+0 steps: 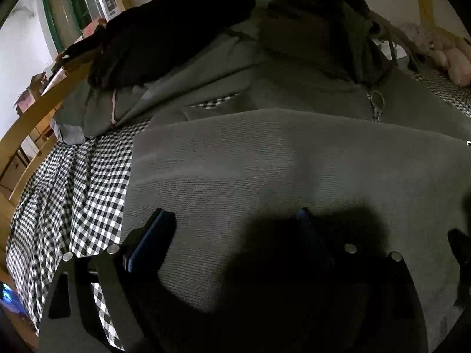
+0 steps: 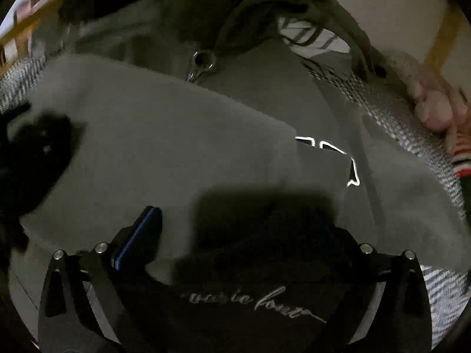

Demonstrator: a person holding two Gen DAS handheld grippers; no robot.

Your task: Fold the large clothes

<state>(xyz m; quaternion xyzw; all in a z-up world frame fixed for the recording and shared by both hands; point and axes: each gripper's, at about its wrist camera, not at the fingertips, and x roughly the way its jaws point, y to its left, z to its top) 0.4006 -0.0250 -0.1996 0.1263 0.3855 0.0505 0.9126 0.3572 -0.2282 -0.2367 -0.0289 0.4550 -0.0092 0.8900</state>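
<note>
Left wrist view: we see a bed [image 1: 73, 176] with a black-and-white checked sheet. On it lies a big grey hoodie [image 1: 265, 153], its bottom part folded up over its zipper [image 1: 377, 104]. A black garment [image 1: 164, 29] lies past it. Our left gripper [image 1: 232, 220] hangs just over the fold, jaws wide apart, holding nothing. Our right gripper [image 2: 235, 214] does the same, jaws wide and empty.

Both wrist cameras look steeply down, close above the bed [image 1: 73, 176]. Each faces forward past its own fingers [image 1: 159, 229]. Both views share the grey hoodie [image 1: 265, 161] and its zipper pull [image 2: 201, 64].
</note>
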